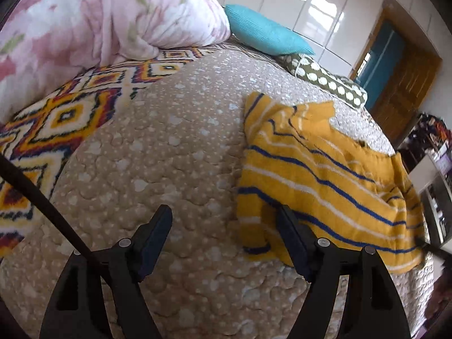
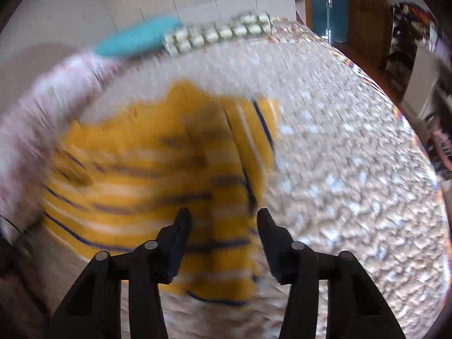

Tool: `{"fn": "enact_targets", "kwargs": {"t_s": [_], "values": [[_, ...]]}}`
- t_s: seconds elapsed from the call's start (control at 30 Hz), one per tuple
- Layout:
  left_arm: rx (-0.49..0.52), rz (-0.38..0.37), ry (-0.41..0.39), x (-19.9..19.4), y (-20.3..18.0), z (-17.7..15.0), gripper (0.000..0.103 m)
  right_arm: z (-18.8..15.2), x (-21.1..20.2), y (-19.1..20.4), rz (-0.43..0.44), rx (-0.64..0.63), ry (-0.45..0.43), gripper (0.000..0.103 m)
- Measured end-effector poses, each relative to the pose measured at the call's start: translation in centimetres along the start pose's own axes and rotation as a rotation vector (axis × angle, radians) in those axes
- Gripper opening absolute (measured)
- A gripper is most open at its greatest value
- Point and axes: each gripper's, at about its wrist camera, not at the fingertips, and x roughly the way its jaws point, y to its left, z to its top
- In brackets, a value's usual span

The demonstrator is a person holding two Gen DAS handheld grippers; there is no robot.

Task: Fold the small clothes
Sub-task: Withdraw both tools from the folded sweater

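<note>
A small yellow garment with blue and white stripes (image 1: 319, 175) lies partly folded on the beige quilted bed cover (image 1: 169, 147). My left gripper (image 1: 224, 212) hovers open at its left edge; the right finger overlaps the cloth, the left one is over bare quilt, and nothing is pinched. In the blurred right wrist view the same garment (image 2: 147, 175) fills the left half. My right gripper (image 2: 223, 214) is open above the garment's right part, with cloth seen below the gap and no pad pressing on it.
A pink floral duvet (image 1: 93, 19) is bunched at the back left, beside a patterned blanket (image 1: 62, 118). A teal pillow (image 1: 265, 31) and a dotted green pillow (image 1: 325, 79) line the tiled wall. A wooden door (image 1: 404, 84) and cluttered shelves (image 1: 435, 169) stand at the right.
</note>
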Motion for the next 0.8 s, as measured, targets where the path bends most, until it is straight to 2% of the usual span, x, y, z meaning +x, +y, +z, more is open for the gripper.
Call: {"fn": "enact_targets", "kwargs": {"t_s": [0.03,0.07,0.13,0.17,0.27,0.33,0.43,0.47,0.53,0.63,0.73,0.8], "values": [[-0.001,0.001,-0.003,-0.2,0.1,0.0,0.075,0.0,0.3,-0.1,-0.059,-0.011,0.004,0.052],[0.0,0.002,-0.008,-0.4,0.1,0.0,0.075,0.1,-0.2,0.0,-0.08,-0.007,-0.018,0.052],[0.008,0.009,-0.023,-0.9,0.2,-0.1,0.075,0.9,-2.3,1.4,-0.133,-0.021,-0.109,0.052],[0.013,0.011,-0.026,-1.1,0.2,-0.1,0.075,1.4,-3.3,2.6,-0.131,-0.048,-0.153,0.052],[0.017,0.011,-0.024,-1.2,0.2,0.0,0.075,3.5,-4.5,5.9,-0.017,-0.093,-0.219,0.052],[0.018,0.01,-0.021,-1.3,0.2,0.1,0.075,5.2,-3.3,7.7,0.073,-0.097,-0.192,0.05],[0.017,0.001,-0.008,-1.3,0.5,0.4,0.075,8.1,1.5,7.6,0.15,-0.036,-0.067,0.049],[0.017,-0.006,0.0,-1.3,0.8,0.6,0.075,8.7,3.4,7.0,0.116,-0.014,-0.019,0.047],[0.003,-0.022,0.015,-1.5,1.8,1.3,0.075,9.6,6.2,5.3,-0.019,0.036,0.043,0.047],[-0.038,0.013,-0.003,-2.3,3.8,2.5,0.075,10.1,4.3,5.8,-0.085,0.069,-0.025,0.046],[-0.101,0.077,-0.033,-3.4,6.0,3.3,0.075,10.1,1.2,10.7,-0.029,-0.05,-0.103,0.048],[-0.157,0.086,-0.044,-3.9,7.3,3.4,0.076,10.1,0.3,14.8,0.062,-0.137,-0.113,0.048]]}}
